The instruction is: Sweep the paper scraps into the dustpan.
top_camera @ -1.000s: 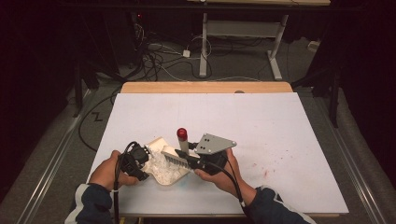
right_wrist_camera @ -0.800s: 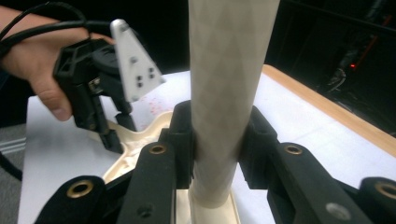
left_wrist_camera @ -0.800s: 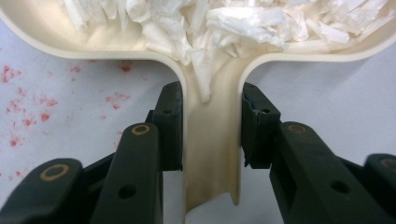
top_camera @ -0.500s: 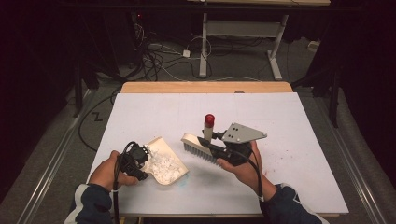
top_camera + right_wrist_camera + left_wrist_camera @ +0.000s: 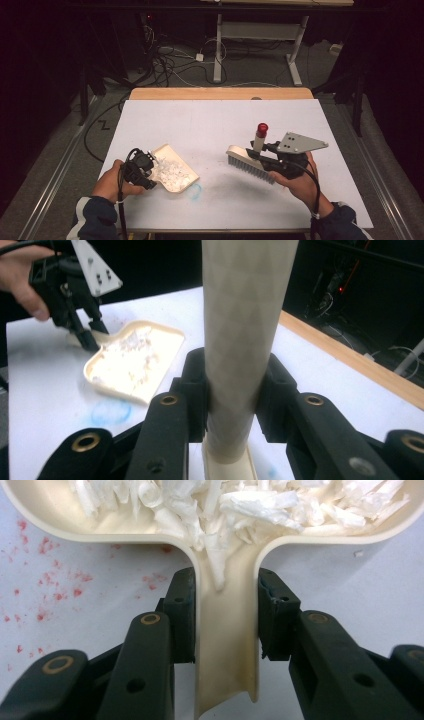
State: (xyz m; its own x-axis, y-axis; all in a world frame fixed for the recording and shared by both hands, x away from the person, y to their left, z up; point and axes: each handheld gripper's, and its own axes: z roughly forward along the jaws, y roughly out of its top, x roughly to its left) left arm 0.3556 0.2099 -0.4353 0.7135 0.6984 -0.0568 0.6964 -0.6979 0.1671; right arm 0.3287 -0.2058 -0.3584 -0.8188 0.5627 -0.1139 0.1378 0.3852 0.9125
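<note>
A cream dustpan (image 5: 172, 170) full of white shreds (image 5: 240, 505) lies on the white table at the front left. My left gripper (image 5: 142, 167) is shut on the dustpan's handle (image 5: 225, 645), one pad on each side. A cream hand brush (image 5: 249, 163) with grey bristles and a red-capped handle (image 5: 261, 131) hangs above the table at the right. My right gripper (image 5: 272, 152) is shut on the brush handle (image 5: 242, 335). In the right gripper view the dustpan (image 5: 132, 362) and the left gripper (image 5: 80, 305) lie farther off at the left.
The white board (image 5: 210, 125) carries a blue smudge (image 5: 195, 190) in front of the dustpan and red specks (image 5: 55, 590) by its handle. A wooden table edge (image 5: 220, 93) runs along the back. Cables and desk legs lie on the dark floor beyond.
My right gripper has carried the brush away from the dustpan, to the right and slightly up. The left gripper and the dustpan have stayed put.
</note>
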